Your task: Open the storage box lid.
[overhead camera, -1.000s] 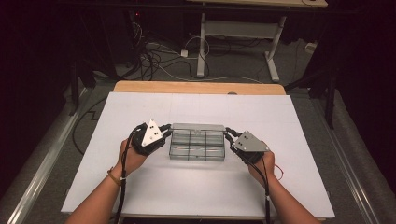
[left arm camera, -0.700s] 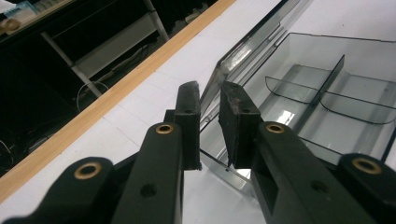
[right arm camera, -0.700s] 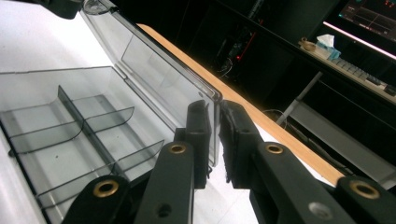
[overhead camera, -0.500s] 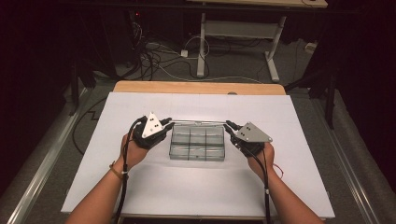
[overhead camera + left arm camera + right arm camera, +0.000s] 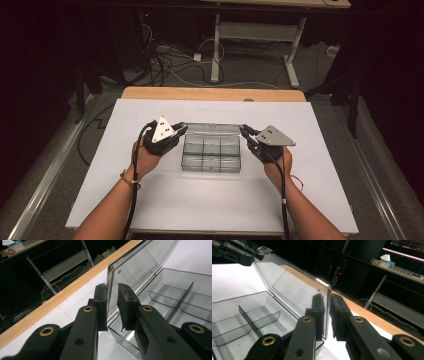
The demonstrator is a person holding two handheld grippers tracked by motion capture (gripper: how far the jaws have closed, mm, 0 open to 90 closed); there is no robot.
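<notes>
Overhead, my left gripper [image 5: 179,127] and right gripper [image 5: 246,131] pinch opposite ends of the raised lid [image 5: 212,129] of a clear plastic box [image 5: 211,154] sitting mid-table [image 5: 150,200]. Along my left gripper [image 5: 112,300], narrow jaws straddle the lid [image 5: 132,265] edge, compartments beyond. Along my right gripper [image 5: 326,312], jaws likewise clamp the lid [image 5: 294,287] corner, box [image 5: 244,317] beside.

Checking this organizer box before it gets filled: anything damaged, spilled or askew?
Nothing stands out. The clear box sits square on the white table, compartments empty, its lid raised and intact.
</notes>
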